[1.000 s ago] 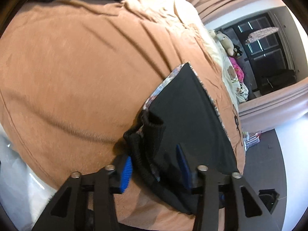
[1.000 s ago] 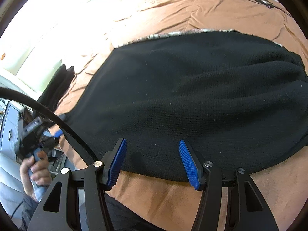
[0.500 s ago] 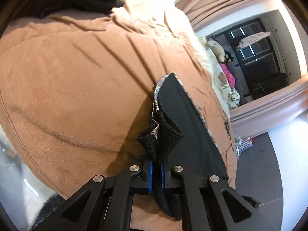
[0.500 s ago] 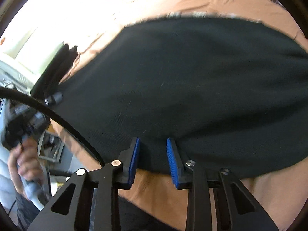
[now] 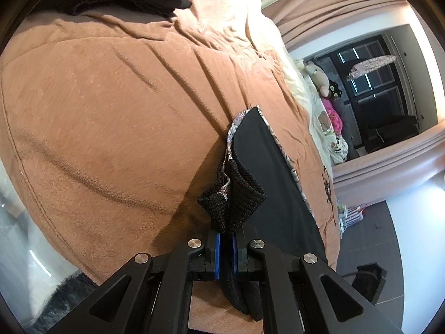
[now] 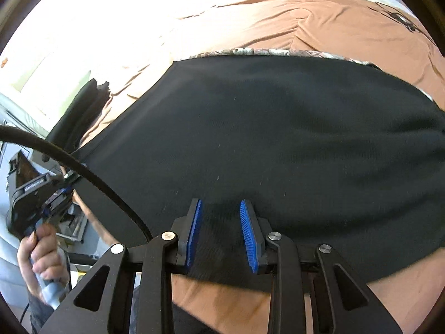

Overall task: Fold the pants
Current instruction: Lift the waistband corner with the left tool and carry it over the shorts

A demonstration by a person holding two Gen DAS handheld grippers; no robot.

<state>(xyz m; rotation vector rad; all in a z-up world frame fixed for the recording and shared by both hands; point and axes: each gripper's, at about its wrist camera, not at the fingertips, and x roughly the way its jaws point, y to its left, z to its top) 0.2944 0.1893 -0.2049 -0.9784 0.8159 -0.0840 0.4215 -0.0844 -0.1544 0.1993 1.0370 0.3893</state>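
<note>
Pants lie flat on the bed, unfolded; my left tool pinches the ribbed waistband, my right tool straddles the near edge, grip unclear.

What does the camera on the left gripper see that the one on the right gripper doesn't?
Only the left view shows the left gripper shut on the pants' knit cuff, plus stuffed toys and a dark window.

Only the right view shows the right gripper, pads at the pants' near edge, grip unclear, and a hand gripping the other tool.

Both show the black pants lying on the brown blanket.
</note>
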